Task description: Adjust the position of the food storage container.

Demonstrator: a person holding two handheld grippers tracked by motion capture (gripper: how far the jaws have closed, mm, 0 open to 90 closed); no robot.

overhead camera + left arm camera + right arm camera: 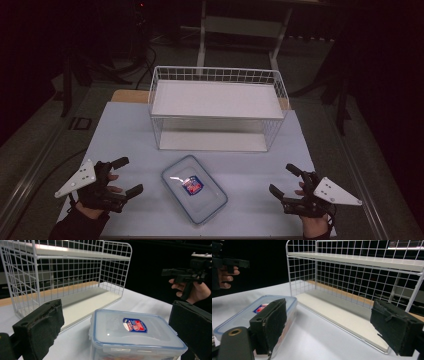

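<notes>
A clear plastic food container (194,188) with a blue-rimmed lid and a red-and-blue label lies flat on the white table, front centre. It also lies close ahead in the left gripper view, container (135,336), and at the lower left of the right gripper view, container (249,315). My left gripper (127,176) stands open just left of it, nothing between its jaws. My right gripper (285,180) stands open to its right, apart from it and also holding nothing. A white wire rack (218,107) with two shelves stands behind the container.
The rack's lower shelf (212,141) and upper shelf (217,99) are bare. The table's front edge (200,236) runs just below the container. Dark floor and a white table frame (245,30) lie beyond the rack.
</notes>
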